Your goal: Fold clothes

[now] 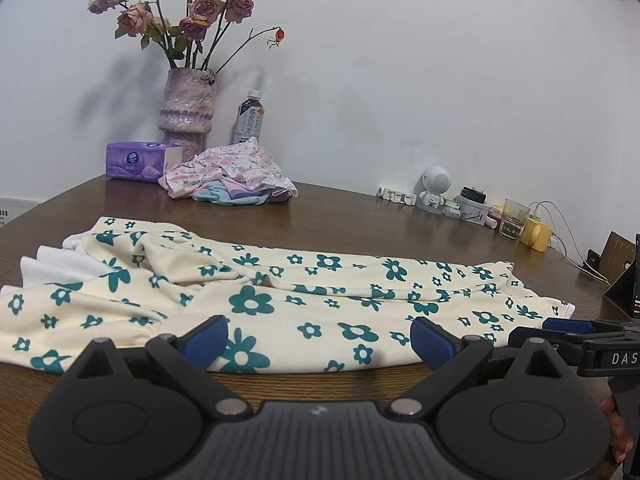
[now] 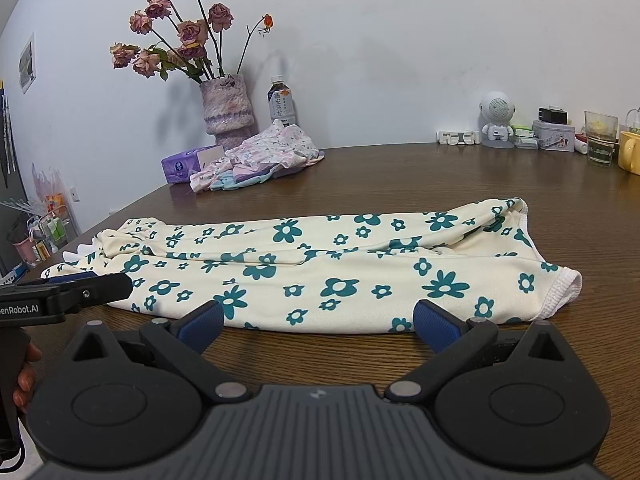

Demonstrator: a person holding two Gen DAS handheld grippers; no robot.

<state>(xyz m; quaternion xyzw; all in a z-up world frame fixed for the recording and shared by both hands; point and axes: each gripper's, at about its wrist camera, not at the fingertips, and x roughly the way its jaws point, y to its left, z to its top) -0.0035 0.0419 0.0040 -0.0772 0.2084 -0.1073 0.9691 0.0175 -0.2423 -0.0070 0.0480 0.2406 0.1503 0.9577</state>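
A cream garment with teal flowers (image 1: 280, 296) (image 2: 328, 268) lies in a long folded band across the brown table (image 1: 340, 216) (image 2: 400, 176). My left gripper (image 1: 320, 338) stands open at the garment's near edge, its blue pads (image 1: 208, 336) wide apart over the cloth and holding nothing. My right gripper (image 2: 320, 322) is open too, just short of the near hem, with bare wood between its pads (image 2: 436, 326). Each gripper shows from the side in the other's view: the right one (image 1: 568, 326) at the garment's right end, the left one (image 2: 76, 286) at its left end.
A heap of pink and blue clothes (image 1: 232, 176) (image 2: 260, 156) sits at the back by a purple tissue box (image 1: 138, 162), a vase of dried roses (image 1: 188, 116) and a bottle (image 1: 249, 118). A yellow mug (image 2: 630, 152), a glass (image 2: 600, 138), a small white robot figure (image 2: 498, 120) and cables line the back right.
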